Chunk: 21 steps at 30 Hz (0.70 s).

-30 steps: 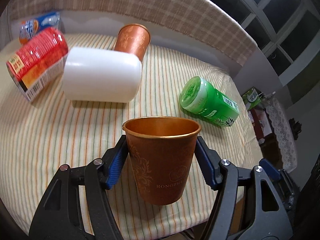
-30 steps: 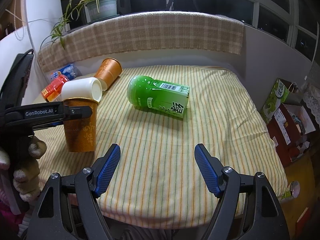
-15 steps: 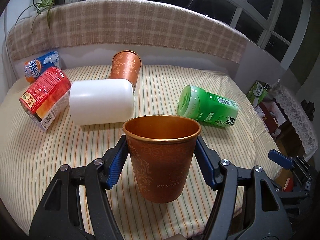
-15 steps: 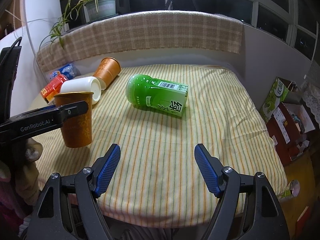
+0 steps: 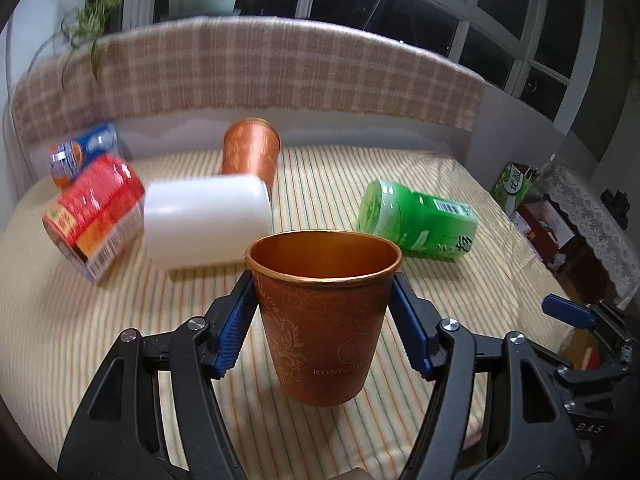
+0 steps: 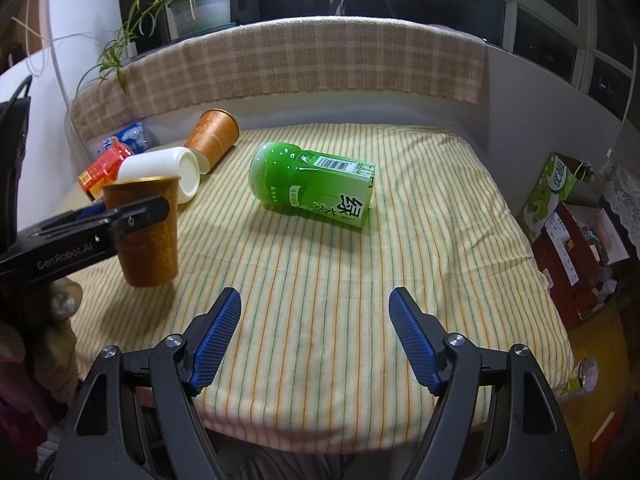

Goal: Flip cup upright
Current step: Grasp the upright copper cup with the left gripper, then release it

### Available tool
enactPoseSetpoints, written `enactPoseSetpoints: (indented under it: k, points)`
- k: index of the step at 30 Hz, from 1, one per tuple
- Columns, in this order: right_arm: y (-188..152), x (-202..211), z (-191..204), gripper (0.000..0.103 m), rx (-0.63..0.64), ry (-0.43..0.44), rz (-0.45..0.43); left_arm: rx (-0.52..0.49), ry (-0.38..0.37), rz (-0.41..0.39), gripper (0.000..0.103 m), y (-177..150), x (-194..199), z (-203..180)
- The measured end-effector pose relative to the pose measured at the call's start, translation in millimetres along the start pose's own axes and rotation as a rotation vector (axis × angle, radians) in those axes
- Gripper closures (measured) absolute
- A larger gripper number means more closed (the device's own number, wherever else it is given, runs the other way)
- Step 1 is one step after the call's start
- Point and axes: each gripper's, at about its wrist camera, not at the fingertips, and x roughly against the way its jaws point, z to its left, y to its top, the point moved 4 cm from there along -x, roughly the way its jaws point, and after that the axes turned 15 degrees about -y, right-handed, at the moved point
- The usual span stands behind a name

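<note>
My left tool (image 5: 324,312) pinched a copper cup (image 5: 325,316) upright, mouth up, between its blue pads (image 5: 235,322), level and pointing forward, the cup's base seeming just clear of the striped cloth (image 6: 320,264) on the counter; my right tool (image 6: 314,334) hung low over the near edge with its fingers spread wide around nothing. Beyond them I counted two copper cups in all, the second one (image 5: 251,152) on its side at the back, one white cup (image 5: 206,222) on its side, one green bottle (image 6: 314,182) lying flat, one red packet (image 5: 94,216) and one blue packet (image 5: 82,152).
</note>
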Motion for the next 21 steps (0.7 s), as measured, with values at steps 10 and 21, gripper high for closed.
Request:
enactPoseSetpoints:
  k: [10, 21]
  points:
    - [-1.7, 1.2, 3.3, 0.027, 0.006, 0.002, 0.001, -0.024, -0.019, 0.008, 0.036, -15.3, -3.9, 4.6]
    - [-1.7, 7.2, 11.9, 0.027, 0.020, 0.011, -0.009, -0.044, -0.046, 0.032, 0.036, -32.2, 13.1, -1.2]
